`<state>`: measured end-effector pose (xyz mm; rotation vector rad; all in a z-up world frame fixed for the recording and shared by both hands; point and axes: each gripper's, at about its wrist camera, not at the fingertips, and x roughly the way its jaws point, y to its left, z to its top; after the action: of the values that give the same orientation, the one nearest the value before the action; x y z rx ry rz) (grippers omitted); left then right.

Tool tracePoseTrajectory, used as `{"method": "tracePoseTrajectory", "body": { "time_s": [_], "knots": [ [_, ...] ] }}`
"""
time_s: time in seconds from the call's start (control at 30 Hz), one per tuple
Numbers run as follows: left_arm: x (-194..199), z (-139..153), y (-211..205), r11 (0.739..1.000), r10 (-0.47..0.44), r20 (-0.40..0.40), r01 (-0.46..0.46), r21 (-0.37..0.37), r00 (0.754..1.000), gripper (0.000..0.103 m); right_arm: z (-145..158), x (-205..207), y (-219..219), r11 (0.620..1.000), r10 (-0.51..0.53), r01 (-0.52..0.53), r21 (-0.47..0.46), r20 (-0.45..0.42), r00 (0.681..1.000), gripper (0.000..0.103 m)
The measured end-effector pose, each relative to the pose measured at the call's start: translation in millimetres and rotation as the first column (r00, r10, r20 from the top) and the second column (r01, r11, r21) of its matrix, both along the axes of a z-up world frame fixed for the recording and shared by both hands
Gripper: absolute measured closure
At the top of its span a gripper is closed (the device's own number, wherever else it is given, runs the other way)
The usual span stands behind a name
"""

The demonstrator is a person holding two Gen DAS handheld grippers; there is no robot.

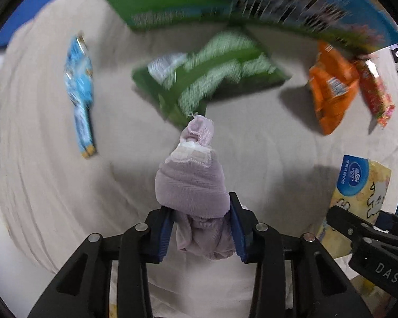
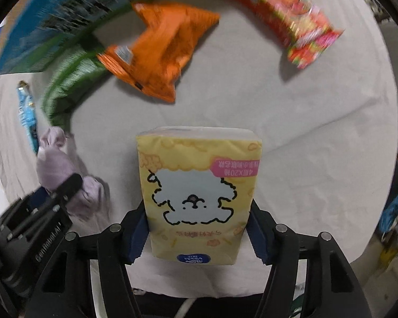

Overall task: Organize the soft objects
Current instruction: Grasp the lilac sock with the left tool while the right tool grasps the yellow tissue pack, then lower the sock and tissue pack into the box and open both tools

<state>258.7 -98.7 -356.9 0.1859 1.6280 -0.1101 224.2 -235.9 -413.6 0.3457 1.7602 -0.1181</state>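
My left gripper (image 1: 200, 228) is shut on a rolled lilac sock bundle (image 1: 192, 182) and holds it above the pale cloth surface (image 1: 53, 159). The bundle also shows at the left of the right wrist view (image 2: 54, 164). My right gripper (image 2: 199, 234) is shut on a yellow tissue pack (image 2: 199, 198) with a white dog drawing. That pack also shows at the right of the left wrist view (image 1: 358, 198), held by the other gripper.
On the cloth lie a green snack bag (image 1: 212, 74), an orange snack bag (image 2: 159, 50), a red patterned packet (image 2: 286, 18) and a light blue packet (image 1: 79, 90). A large blue and green box (image 1: 225, 2) stands at the far edge.
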Motion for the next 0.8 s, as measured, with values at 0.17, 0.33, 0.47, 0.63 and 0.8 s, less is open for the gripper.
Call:
{"method": "tracePoseTrajectory", "body": {
  "time_s": [0.17,0.33,0.47,0.63,0.8],
  "knots": [
    [6,67,-18,0.999,0.007,0.106,-0.004,-0.033,0.994,0.068,46,4,1,0.999,0.053,-0.053,-0.002,0.092,0.994,0.037],
    [4,133,-21,0.995,0.034,0.221,-0.012,-0.1,0.975,0.068,112,19,-13,0.995,0.087,-0.093,0.021,0.186,0.979,0.037],
    [15,157,-13,0.989,0.042,0.288,0.001,-0.149,0.957,0.068,149,45,-17,0.992,0.103,-0.118,0.039,0.262,0.959,0.037],
    [44,186,-18,0.985,0.018,0.35,0.042,-0.165,0.937,0.068,190,77,-23,0.989,0.123,-0.145,0.037,0.344,0.931,0.037],
    [93,186,-17,0.98,0.014,0.356,0.058,-0.19,0.935,0.068,192,118,-28,0.987,0.148,-0.159,-0.001,0.365,0.919,0.037]
  ]
}}
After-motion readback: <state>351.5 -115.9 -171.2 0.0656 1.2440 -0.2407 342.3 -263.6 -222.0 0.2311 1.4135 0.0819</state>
